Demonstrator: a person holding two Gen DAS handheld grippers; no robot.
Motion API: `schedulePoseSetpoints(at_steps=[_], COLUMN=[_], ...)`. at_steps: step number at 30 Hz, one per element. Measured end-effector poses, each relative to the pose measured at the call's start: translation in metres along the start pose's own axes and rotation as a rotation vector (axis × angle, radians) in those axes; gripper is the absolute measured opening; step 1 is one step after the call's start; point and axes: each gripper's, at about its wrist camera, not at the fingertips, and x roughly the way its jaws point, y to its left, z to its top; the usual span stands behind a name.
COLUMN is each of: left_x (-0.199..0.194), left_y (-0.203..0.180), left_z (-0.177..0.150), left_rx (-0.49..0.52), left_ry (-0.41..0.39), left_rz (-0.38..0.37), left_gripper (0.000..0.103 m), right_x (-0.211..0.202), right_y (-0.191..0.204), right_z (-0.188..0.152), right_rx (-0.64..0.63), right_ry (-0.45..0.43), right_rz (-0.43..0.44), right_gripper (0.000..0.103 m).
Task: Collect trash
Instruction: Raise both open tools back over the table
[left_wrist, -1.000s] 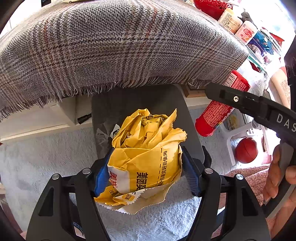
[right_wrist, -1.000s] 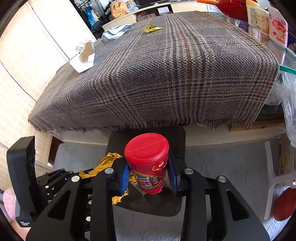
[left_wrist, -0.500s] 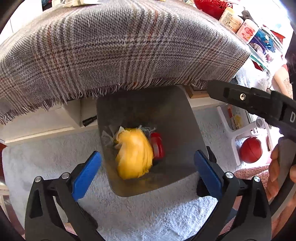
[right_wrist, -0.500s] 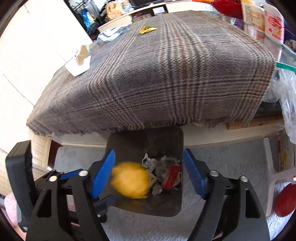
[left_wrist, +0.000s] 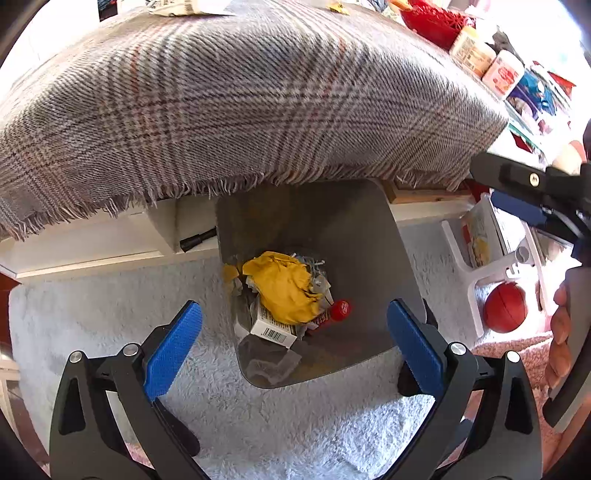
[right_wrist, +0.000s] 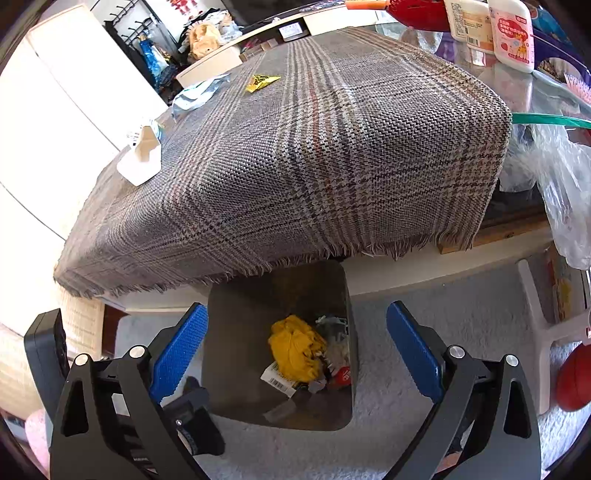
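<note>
A dark grey trash bin (left_wrist: 354, 236) (right_wrist: 236, 354) stands on the carpet under the table's edge. In it lie the crumpled yellow wrapper (left_wrist: 284, 284) (right_wrist: 295, 349), the red-capped can (left_wrist: 338, 310) (right_wrist: 343, 374) and a small white box (left_wrist: 273, 328). My left gripper (left_wrist: 293, 343) is open and empty above the bin. My right gripper (right_wrist: 295, 350) is open and empty above the bin too. On the table, a small yellow wrapper (right_wrist: 260, 82), a crumpled clear wrapper (right_wrist: 195, 96) and a white carton piece (right_wrist: 142, 158) lie on the cloth.
A plaid cloth (left_wrist: 229, 99) (right_wrist: 314, 155) covers the table and hangs over the bin's far side. Bottles (right_wrist: 511, 33) and a red basket (left_wrist: 432, 18) stand at the table's right end. A red ball (left_wrist: 504, 306) and a white stool (left_wrist: 487, 258) are on the floor at right.
Both grippers opened and let go. The yellow wrapper and the red can dropped into the bin and now lie at its bottom. Both grippers have lifted slightly.
</note>
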Motion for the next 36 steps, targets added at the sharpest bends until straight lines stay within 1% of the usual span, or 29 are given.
schedulePoseSetpoints(at_steps=[6,10,13,15,17,20,22,25,27,31,35,36], left_x=[-0.019,-0.029,-0.041,-0.057,-0.073,-0.090,-0.096,-0.096,-0.092,-0.077,-0.066,-0.063], left_y=[0.003,0.008,0.017,0.024,0.030,0.038,0.045,0.053,0.059,0.063,0.064,0.064], left_z=[0.008,0.014,0.023,0.034,0.048,0.079,0.099,0.125,0.140,0.162,0.175,0.178], left_rx=[-0.013,-0.024,-0.048,-0.053,-0.054,-0.062,-0.078,-0.091,-0.099,-0.109,-0.104,-0.104], left_ry=[-0.051,-0.052,-0.044,-0.075,-0.124,-0.180,-0.216,-0.249,-0.254,-0.237,-0.234,-0.230], left_rz=[0.020,0.049,0.079,0.094,0.128,0.173,0.186,0.220,0.245,0.234,0.242,0.245], left_gripper=[0.095,0.095,0.095,0.095,0.095,0.095,0.095,0.094,0.091,0.086,0.085,0.083], right_x=[-0.009,-0.017,-0.029,-0.040,-0.048,-0.058,-0.061,-0.062,-0.060,-0.051,-0.037,-0.033], right_y=[0.001,0.004,0.009,0.012,0.014,0.021,0.026,0.032,0.033,0.037,0.042,0.044], right_z=[0.006,0.013,0.025,0.037,0.049,0.074,0.087,0.100,0.107,0.119,0.130,0.132], right_rx=[-0.001,-0.003,-0.022,-0.040,-0.054,-0.101,-0.132,-0.166,-0.172,-0.175,-0.178,-0.177], right_ry=[-0.033,-0.052,-0.072,-0.087,-0.099,-0.118,-0.125,-0.133,-0.132,-0.118,-0.109,-0.105], right_rz=[-0.002,0.000,-0.016,-0.015,-0.026,-0.065,-0.079,-0.093,-0.088,-0.074,-0.067,-0.064], right_gripper=[0.098,0.098,0.098,0.098,0.098,0.098,0.098,0.098,0.098,0.098,0.098,0.098])
